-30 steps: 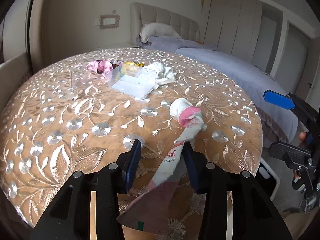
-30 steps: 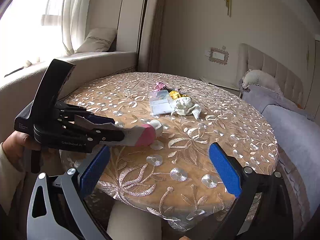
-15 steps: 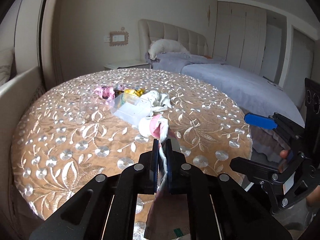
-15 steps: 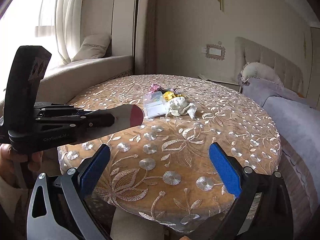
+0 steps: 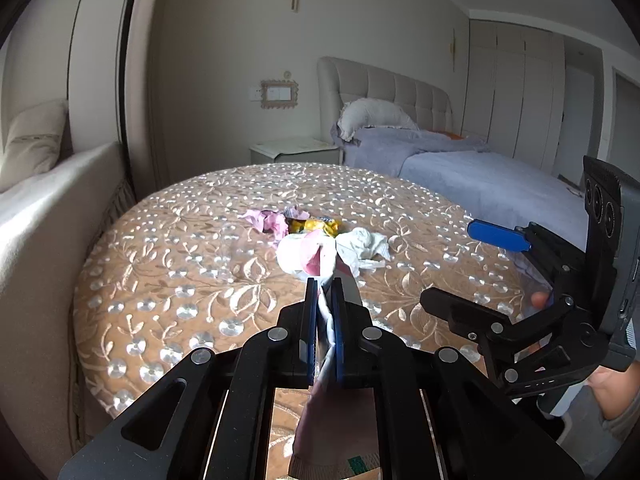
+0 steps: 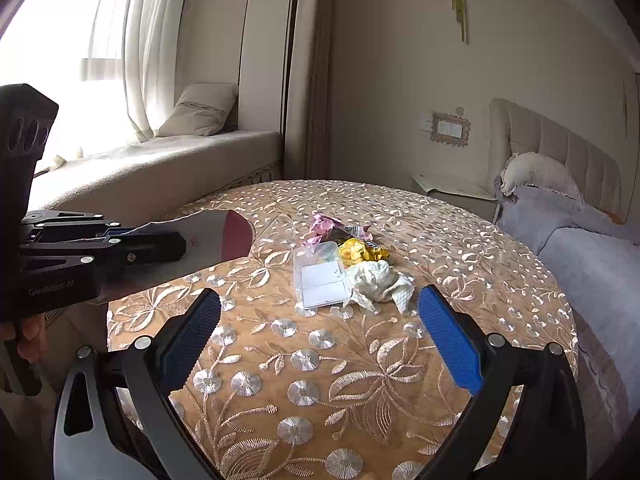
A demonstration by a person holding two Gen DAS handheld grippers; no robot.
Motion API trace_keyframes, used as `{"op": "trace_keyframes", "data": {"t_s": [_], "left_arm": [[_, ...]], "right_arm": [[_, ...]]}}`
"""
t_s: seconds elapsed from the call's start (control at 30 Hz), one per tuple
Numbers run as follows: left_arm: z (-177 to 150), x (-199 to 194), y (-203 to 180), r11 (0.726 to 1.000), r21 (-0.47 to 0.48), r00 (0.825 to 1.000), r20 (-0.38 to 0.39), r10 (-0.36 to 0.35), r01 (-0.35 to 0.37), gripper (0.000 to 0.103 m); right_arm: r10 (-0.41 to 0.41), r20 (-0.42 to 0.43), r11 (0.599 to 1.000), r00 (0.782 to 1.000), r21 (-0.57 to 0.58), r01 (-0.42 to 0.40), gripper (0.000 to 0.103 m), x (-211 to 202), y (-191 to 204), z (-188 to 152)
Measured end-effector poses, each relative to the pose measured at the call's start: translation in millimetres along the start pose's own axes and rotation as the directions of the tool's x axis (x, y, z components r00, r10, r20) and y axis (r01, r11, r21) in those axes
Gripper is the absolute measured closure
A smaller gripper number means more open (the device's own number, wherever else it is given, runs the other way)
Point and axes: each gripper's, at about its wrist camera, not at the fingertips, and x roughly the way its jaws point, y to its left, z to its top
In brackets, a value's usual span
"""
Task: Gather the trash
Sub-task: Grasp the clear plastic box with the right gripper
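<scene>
Gripping crumpled pink-white tube (image 5: 310,258).

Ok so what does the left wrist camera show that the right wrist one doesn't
Only the left wrist view shows the left gripper shut on the flattened tube head-on, plus the wardrobe doors.

Only the right wrist view shows the clear plastic box, the window curtain and the right gripper open over the table.

Both show the round embroidered table, crumpled tissue, pink and yellow wrappers, and the bed.

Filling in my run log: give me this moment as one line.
left gripper: shut on tube, lifted | right gripper: open, empty | on table: clear box, tissue, wrappers
</scene>
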Motion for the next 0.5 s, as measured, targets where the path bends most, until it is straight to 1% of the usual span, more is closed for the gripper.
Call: {"op": "trace_keyframes", "data": {"t_s": [0.1,0.23,0.37,0.47,0.5], "left_arm": [[4,2,10,0.999,-0.001,0.999,0.002,0.037,-0.037,0.097],[8,6,28,0.997,-0.032,0.998,0.003,0.064,-0.064,0.097],[8,11,42,0.995,-0.058,0.997,0.000,0.080,-0.080,0.097],[7,15,51,0.994,-0.067,0.996,-0.006,0.092,-0.092,0.097],[7,17,53,0.993,-0.074,0.996,-0.008,0.091,-0.091,0.097]], "right_arm": [[0.015,-0.012,1.000,1.000,-0.020,-0.015,0.005,18,3,9],[0.004,-0.051,0.998,0.999,-0.060,-0.007,0.005,47,7,20],[-0.022,-0.125,0.994,0.992,-0.105,0.008,0.005,85,11,25],[-0.043,-0.203,0.994,0.978,-0.112,0.021,0.005,112,12,23],[-0.051,-0.233,0.994,0.971,-0.107,0.027,0.010,121,10,22]]}}
